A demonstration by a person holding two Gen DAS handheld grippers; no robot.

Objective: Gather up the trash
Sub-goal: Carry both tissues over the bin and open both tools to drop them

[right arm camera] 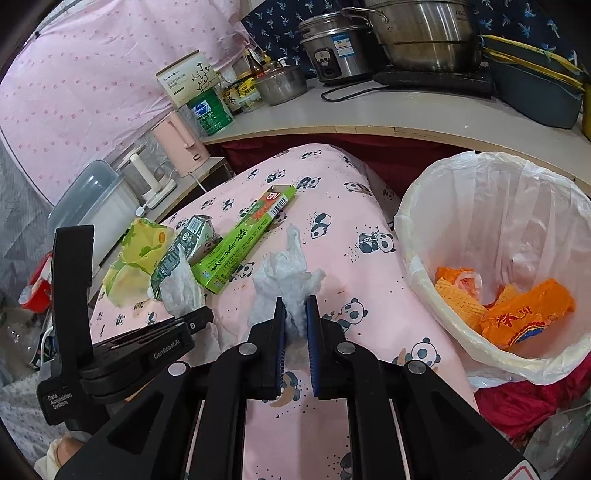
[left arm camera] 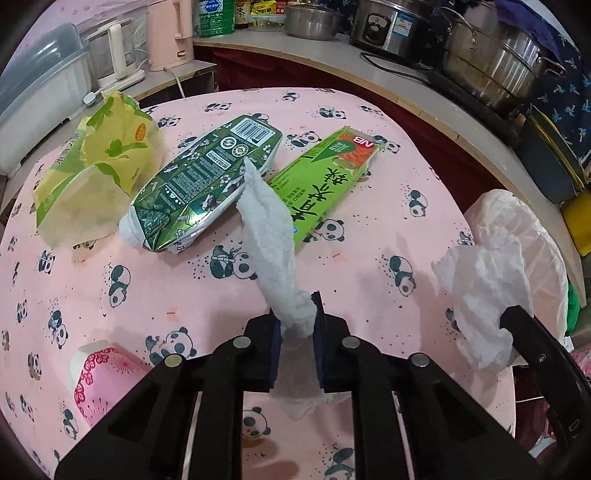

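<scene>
My left gripper is shut on a twisted white tissue and holds it over the pink panda tablecloth. My right gripper is shut on a second crumpled white tissue; this tissue also shows in the left wrist view. A white-lined trash bin with orange wrappers inside stands just right of the table. On the table lie a dark green foil pouch, a light green box and a yellow-green bag.
A pink flowered packet lies near the table's front left. Behind the table a counter holds steel pots, a rice cooker, a pink kettle and tins. The left gripper's body sits left of my right gripper.
</scene>
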